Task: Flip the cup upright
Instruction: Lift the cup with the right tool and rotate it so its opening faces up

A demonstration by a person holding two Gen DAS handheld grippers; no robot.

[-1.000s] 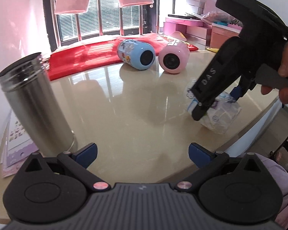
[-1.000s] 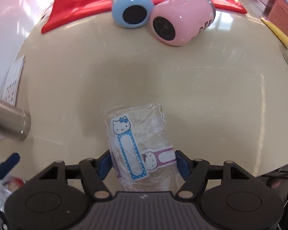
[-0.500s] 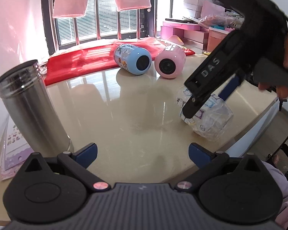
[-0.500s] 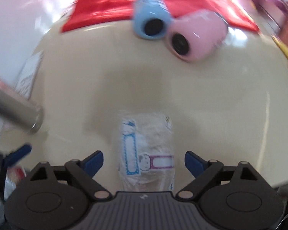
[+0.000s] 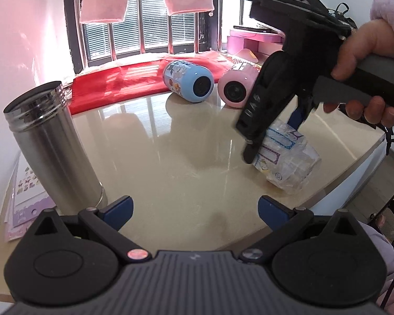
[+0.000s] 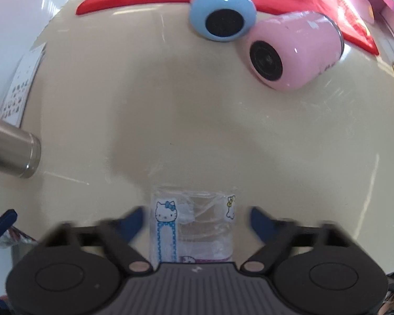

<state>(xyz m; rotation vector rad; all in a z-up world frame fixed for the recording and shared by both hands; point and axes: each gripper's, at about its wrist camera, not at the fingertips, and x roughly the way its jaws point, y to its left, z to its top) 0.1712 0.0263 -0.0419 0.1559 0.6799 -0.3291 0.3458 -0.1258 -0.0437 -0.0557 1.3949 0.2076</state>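
Clear cup (on its side) lies between spread right claw.

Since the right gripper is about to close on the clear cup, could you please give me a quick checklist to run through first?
1. Right gripper open: ok.
2. Clear cup between its fingers: ok.
3. Fingers touching cup: not yet; gaps on both sides.
4. Cup lying on its side on table: ok, still to flip.
5. Blue cup, pink cup and steel flask away from it: ok.
6. Left gripper open, holding nothing: ok.
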